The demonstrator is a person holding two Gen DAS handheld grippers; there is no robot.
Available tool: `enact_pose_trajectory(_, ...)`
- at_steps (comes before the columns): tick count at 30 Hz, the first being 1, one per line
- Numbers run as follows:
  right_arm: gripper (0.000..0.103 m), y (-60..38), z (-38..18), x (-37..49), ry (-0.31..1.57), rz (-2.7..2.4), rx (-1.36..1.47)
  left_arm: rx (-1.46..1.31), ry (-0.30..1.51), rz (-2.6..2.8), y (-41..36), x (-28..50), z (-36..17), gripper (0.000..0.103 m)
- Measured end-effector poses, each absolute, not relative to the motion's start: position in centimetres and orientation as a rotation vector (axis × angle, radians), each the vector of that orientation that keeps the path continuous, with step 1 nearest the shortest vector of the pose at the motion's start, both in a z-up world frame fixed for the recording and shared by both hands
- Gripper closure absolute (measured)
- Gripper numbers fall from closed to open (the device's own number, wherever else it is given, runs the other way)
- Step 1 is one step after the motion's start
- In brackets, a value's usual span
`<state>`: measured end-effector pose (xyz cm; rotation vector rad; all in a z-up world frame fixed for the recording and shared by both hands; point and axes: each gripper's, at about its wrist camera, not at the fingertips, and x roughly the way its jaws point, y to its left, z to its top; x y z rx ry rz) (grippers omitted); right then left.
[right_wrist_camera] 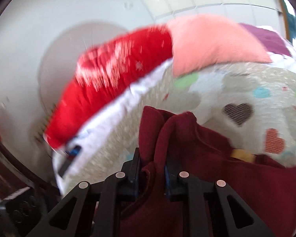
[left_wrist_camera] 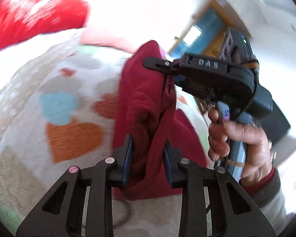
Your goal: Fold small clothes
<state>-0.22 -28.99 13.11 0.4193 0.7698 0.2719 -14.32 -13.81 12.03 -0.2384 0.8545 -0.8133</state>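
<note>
Behind everything lies a bed with a heart-print blanket (left_wrist_camera: 55, 90) and a red pillow (right_wrist_camera: 108, 75). Only the left wrist view shows the right gripper (left_wrist_camera: 167, 73) from outside, held by the right hand (left_wrist_camera: 238, 138). The left gripper (left_wrist_camera: 148, 154) has its jaws clenched on the dark red garment (left_wrist_camera: 148, 98). The right jaws pinch it too; it hangs bunched, probably lifted off the bed.

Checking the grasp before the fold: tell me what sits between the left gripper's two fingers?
Bunched dark red garment fills the gap in the left gripper, seen in the left wrist view; the right gripper pinches the same cloth higher up.
</note>
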Motion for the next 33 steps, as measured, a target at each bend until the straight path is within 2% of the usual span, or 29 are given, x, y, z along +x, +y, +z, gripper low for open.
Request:
enact_pose_trajectory(5,0.086,-36.1,13.3,-7.3,0.677,0.208,0.547,-0.063,0.893,-0.903,-22.2,-17.5,10.6,0.076)
enact_pose_trajectory(6,0.086,-37.8,12.3,-8.4,0.675,0.186,0.598,-0.042,0.916,-0.913,-23.5,-17.8,9.8,0.076)
enact_pose_trajectory(7,0.086,-39.7,10.7,-9.3,0.677,0.164,0.660,-0.016,0.943,-0.927,-24.8,-18.1,8.6,0.083)
enact_pose_trajectory(8,0.086,-41.2,9.1,-10.2,0.683,0.136,0.715,0.018,0.975,-0.939,-26.2,-18.5,7.4,0.085)
enact_pose_trajectory(11,0.083,-44.0,4.9,-11.5,0.718,0.086,0.846,0.113,1.009,-0.939,-28.1,-18.8,5.3,0.085)
enact_pose_trajectory(13,0.077,-45.0,2.9,-12.2,0.738,0.051,0.932,0.116,1.004,-0.947,-28.1,-18.8,5.9,0.084)
enact_pose_trajectory(14,0.070,-45.3,2.8,-12.8,0.715,0.050,0.958,0.108,1.012,-0.966,-27.6,-19.0,6.7,0.084)
enact_pose_trajectory(15,0.055,-45.4,3.1,-13.5,0.680,0.062,0.966,0.104,1.022,-0.979,-27.2,-18.8,7.4,0.081)
enact_pose_trajectory(17,0.034,-45.3,3.9,-14.4,0.643,0.063,0.964,0.091,1.015,-0.998,-24.7,-18.3,9.0,0.071)
enact_pose_trajectory(18,0.032,-44.9,4.4,-14.7,0.640,0.068,0.951,0.084,0.987,-0.998,-23.5,-18.3,9.9,0.064)
enact_pose_trajectory(21,0.032,-43.2,5.3,-14.7,0.709,0.087,0.875,0.084,0.895,-0.943,-21.4,-16.2,11.5,0.049)
enact_pose_trajectory(24,0.032,-41.3,5.5,-14.8,0.778,0.133,0.823,0.119,0.839,-0.840,-20.3,-14.1,11.3,0.048)
enact_pose_trajectory(29,0.032,-39.9,4.4,-15.6,0.849,0.053,0.778,0.107,0.955,-0.787,-20.5,-11.0,6.9,0.048)
enact_pose_trajectory(33,0.030,-39.7,2.6,-14.6,0.826,0.112,0.828,0.104,1.006,-0.781,-21.0,-11.0,4.6,0.048)
